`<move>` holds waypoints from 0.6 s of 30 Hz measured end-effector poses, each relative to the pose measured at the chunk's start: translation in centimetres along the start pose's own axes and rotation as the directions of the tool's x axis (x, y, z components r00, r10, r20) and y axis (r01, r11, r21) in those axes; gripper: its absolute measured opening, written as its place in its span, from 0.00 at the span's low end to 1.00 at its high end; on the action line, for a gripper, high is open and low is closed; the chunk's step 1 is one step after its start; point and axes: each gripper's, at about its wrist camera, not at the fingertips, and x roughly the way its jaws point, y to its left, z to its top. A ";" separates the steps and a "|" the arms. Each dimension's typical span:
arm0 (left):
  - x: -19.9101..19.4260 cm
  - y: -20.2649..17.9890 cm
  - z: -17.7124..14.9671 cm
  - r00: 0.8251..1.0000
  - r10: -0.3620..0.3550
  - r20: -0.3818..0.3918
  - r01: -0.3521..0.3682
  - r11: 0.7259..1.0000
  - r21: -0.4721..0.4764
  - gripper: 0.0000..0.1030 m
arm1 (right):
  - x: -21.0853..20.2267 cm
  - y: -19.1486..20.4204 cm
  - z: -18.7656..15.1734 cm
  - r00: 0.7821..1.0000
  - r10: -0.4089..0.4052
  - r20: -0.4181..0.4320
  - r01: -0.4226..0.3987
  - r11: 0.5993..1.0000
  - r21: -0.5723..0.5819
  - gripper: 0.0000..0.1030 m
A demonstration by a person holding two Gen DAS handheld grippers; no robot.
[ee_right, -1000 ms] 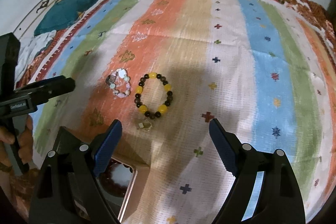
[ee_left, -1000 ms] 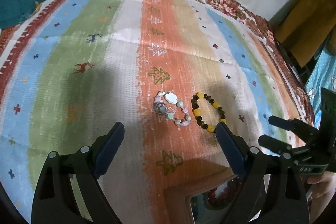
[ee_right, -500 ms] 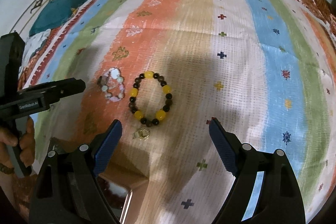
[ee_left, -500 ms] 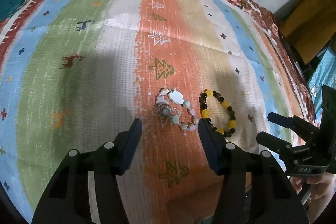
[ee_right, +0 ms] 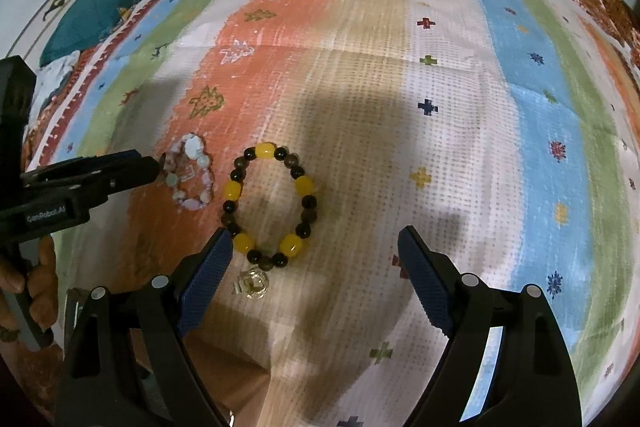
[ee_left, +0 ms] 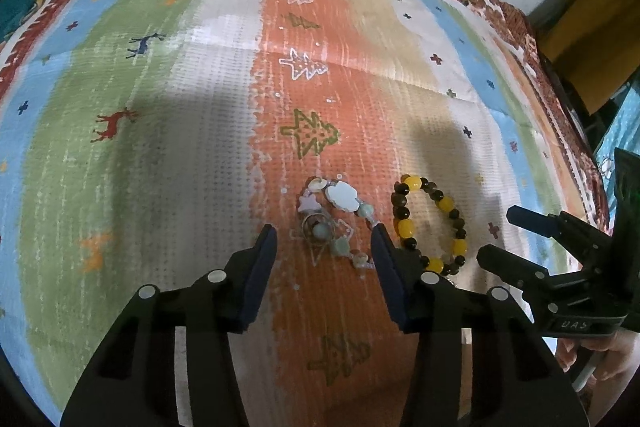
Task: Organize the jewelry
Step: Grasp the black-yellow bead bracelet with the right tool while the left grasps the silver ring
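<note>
Left wrist: left gripper (ee_left: 323, 241), jaws just narrowed, half-open astride pastel bracelet (ee_left: 337, 221) on striped blanket (ee_left: 160, 147); pads apparently not yet pressing; pickup imminent

Right wrist: right gripper (ee_right: 316, 259) wide, empty, lower over yellow-and-dark bracelet (ee_right: 270, 202); ring (ee_right: 253, 283) near; open blanket rightward
</note>
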 end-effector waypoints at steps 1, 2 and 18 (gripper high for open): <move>0.1 0.0 0.0 1.000 0.001 -0.002 -0.001 1.000 0.002 0.44 | 0.2 0.0 0.1 1.000 -0.001 -0.003 0.001 1.000 0.000 0.83; 0.2 0.0 0.0 1.000 0.002 -0.005 -0.002 1.000 0.004 0.43 | 0.3 -0.1 0.1 1.000 -0.002 -0.005 0.002 1.000 0.000 0.83; 1.2 0.2 0.4 1.000 0.007 -0.027 -0.007 1.000 0.016 0.20 | 3.0 -0.2 0.9 0.999 -0.006 -0.053 0.006 1.000 0.010 0.61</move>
